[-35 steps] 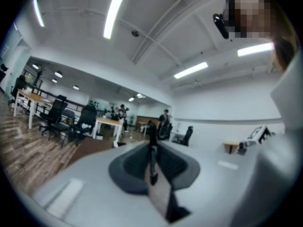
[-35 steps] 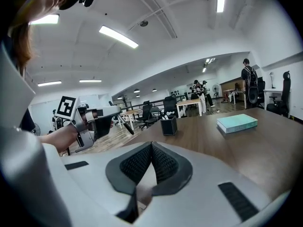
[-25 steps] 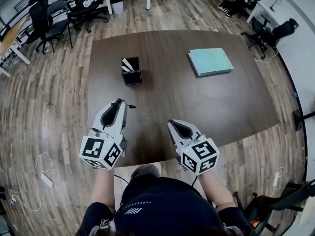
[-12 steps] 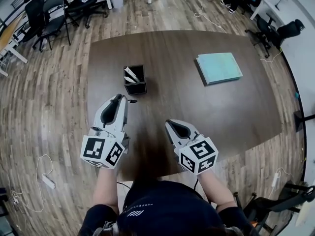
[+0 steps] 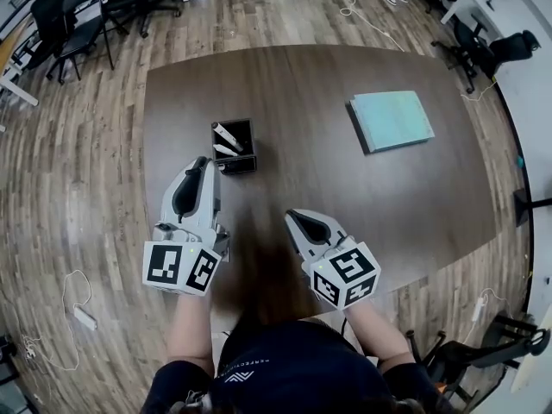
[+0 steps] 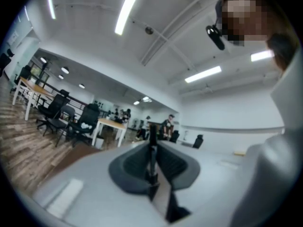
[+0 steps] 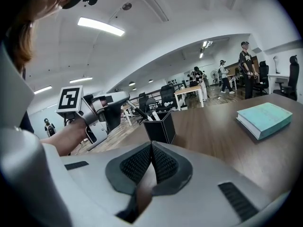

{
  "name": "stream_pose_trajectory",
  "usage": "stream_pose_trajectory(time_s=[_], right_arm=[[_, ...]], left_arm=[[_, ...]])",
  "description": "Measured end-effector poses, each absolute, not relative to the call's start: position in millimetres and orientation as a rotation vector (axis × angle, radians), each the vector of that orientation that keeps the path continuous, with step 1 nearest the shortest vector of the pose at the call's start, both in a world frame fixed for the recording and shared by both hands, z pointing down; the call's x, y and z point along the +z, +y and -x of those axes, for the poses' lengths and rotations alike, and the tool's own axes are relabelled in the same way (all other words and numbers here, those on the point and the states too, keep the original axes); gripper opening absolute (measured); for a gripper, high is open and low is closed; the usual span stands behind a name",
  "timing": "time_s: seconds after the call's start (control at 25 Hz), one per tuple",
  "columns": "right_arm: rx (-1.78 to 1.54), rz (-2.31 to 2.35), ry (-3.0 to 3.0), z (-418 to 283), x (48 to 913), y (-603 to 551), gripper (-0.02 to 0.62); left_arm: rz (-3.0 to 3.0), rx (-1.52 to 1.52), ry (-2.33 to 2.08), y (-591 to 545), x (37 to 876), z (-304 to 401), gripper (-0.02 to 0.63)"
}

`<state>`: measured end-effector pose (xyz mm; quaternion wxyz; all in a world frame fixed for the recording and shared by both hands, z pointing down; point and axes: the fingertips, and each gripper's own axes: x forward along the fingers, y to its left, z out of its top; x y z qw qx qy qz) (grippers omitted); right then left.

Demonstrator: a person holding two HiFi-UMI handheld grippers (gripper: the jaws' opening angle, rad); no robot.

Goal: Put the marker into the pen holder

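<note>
The left claw (image 5: 205,164) is seen pinching a slim black marker (image 6: 152,150), which is shown standing between the pads only in the left gripper view; in the head view it is barely made out. In the right gripper view the marker is shown jutting from that claw towards the black square pen holder (image 7: 159,126), just beside its rim and not inside; white markers (image 5: 226,134) are seen in the holder. The right claw (image 7: 151,148) is pressed together on nothing. A teal book (image 5: 391,121) lies well apart on the dark brown wooden table (image 5: 345,197).
</note>
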<state>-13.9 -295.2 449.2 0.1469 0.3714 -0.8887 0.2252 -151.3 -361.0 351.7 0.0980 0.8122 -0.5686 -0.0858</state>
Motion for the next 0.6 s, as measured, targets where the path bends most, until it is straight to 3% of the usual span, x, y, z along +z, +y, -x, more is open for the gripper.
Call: stream_pose_trajectory(time_s=[0.6], right_arm=[[0.709,-1.067,-2.513,17,481,-319,0.002]], left_arm=[[-2.338,-0.219,-1.746,-402,389,162,0.044]])
